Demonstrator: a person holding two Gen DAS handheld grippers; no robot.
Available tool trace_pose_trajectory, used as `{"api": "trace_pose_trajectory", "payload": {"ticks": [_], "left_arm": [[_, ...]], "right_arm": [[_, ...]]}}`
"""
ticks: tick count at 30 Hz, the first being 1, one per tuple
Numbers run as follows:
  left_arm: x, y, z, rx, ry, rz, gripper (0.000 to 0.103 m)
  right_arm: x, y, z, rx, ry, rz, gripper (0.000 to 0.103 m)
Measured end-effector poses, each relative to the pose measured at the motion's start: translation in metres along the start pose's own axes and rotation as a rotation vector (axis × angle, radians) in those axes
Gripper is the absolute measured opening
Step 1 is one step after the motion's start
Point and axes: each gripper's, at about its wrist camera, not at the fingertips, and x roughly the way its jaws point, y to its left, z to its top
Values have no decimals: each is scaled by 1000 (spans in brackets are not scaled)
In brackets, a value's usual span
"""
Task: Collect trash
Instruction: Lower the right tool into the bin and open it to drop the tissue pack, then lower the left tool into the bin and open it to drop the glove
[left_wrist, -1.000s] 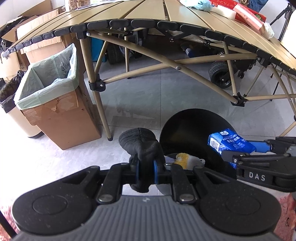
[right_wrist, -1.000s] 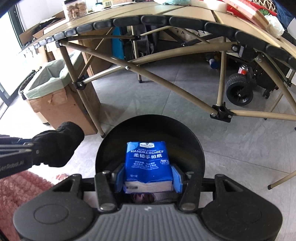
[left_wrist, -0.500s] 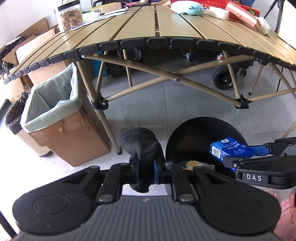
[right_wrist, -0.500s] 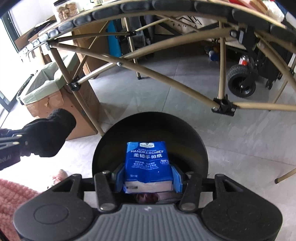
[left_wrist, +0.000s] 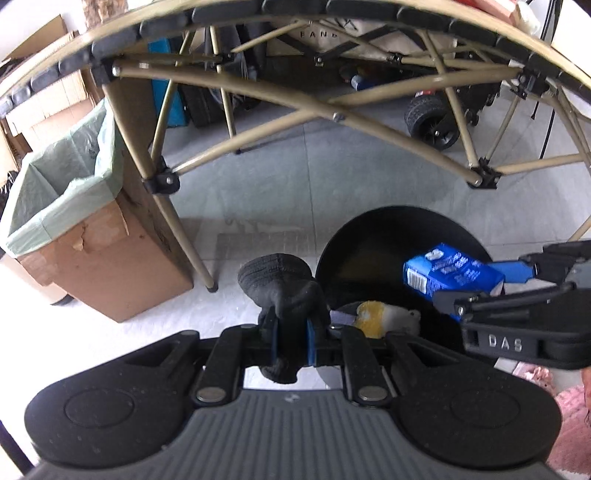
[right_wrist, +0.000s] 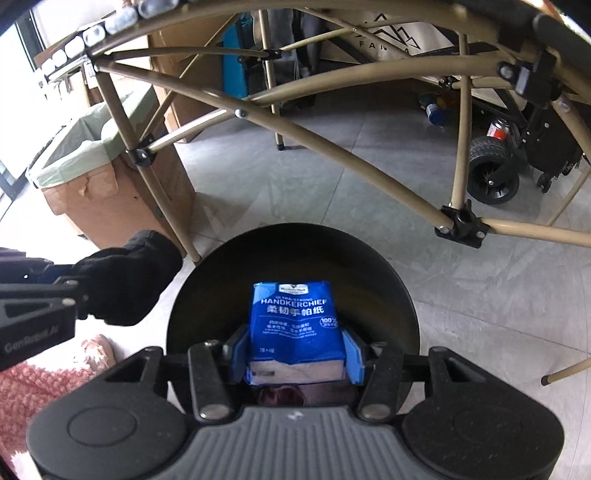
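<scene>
blue handkerchief tissue pack (right_wrist: 293, 325) sits pinched between the blue pads of the right tongs (right_wrist: 295, 350), held over a round black bin (right_wrist: 291, 258) on the floor; left tongs (left_wrist: 291, 338) are pressed onto a black knit glove (left_wrist: 282, 291), which hangs bunched between the pads, just left of the bin rim. inside the bin a yellow-white crumpled scrap (left_wrist: 376, 317) shows at the near edge. further left a cardboard box with green liner (left_wrist: 70, 206) stands against a leg of the folding table (left_wrist: 295, 110), well apart from both loads. risks, as judgement: pack is gripped near its back end with most of its length sticking forward, so a tilt or loose squeeze could let it pivot and drop off-centre, maybe clipping the rim and landing on the tiles; glove is soft and held by a fold only, could slip out early or snag on a pad when released, staying stuck on the tongs; both tongs sit close side by side above the same opening, so moving together could bump them; unclear which container the glove is meant for, and the table leg stands between it and the lined box
</scene>
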Motion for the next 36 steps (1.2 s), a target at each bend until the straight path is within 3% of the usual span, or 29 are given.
{"api": "trace_pose_trajectory", "payload": {"ticks": [13,16,18,24,36], "left_arm": [[-7,-11,4,10,-34,-8,15],[-8,-13,3,15,-39,-15,15],[-7,-14,3,21,-40,-18,15],[-4,-12,3,16,-32,-19,15],[-7,-11,3,11,-40,-22,15]], "right_arm": [[18,-2,-6,-1,12,18,52],[18,-4,-6,8,8,10,71],[18,-6,-6,10,6,0,90],[18,-7,-6,15,10,13,102],[16,-8,-7,32,6,38,103]]}}
